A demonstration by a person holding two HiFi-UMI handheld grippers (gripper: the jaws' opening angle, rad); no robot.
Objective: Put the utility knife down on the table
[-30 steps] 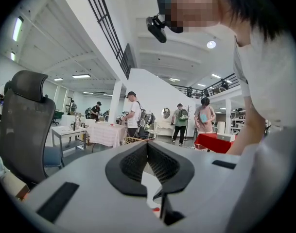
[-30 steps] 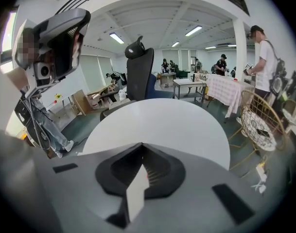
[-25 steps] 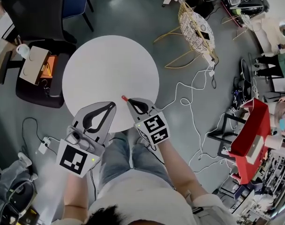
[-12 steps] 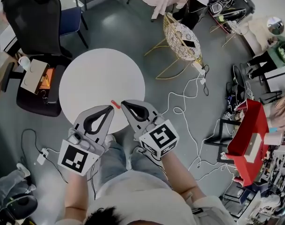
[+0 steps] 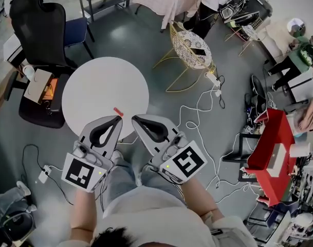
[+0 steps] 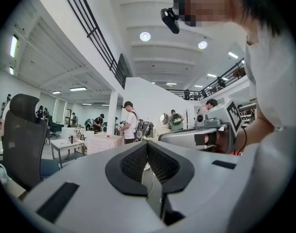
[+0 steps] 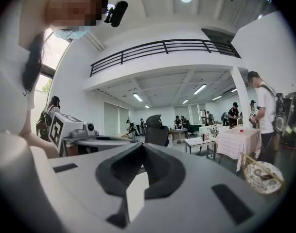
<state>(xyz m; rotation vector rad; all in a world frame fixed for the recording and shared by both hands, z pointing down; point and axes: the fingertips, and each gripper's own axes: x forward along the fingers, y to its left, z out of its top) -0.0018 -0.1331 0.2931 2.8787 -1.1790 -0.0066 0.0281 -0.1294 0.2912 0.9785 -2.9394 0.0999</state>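
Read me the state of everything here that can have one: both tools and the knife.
Left tool: shut, nothing between its jaws.
Right tool: shut, nothing between its jaws.
Utility knife: lying on the white table near its edge, held by neither tool; blade too small to tell.

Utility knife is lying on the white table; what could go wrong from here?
1. The utility knife lies close to the table's near rim, right by the tips of the shut left tool; a forward nudge could push it off.
2. Whether its blade is out is too small to tell, so treat it as exposed.
3. Loose cables lie on the floor near the person's legs and could snag a foot.
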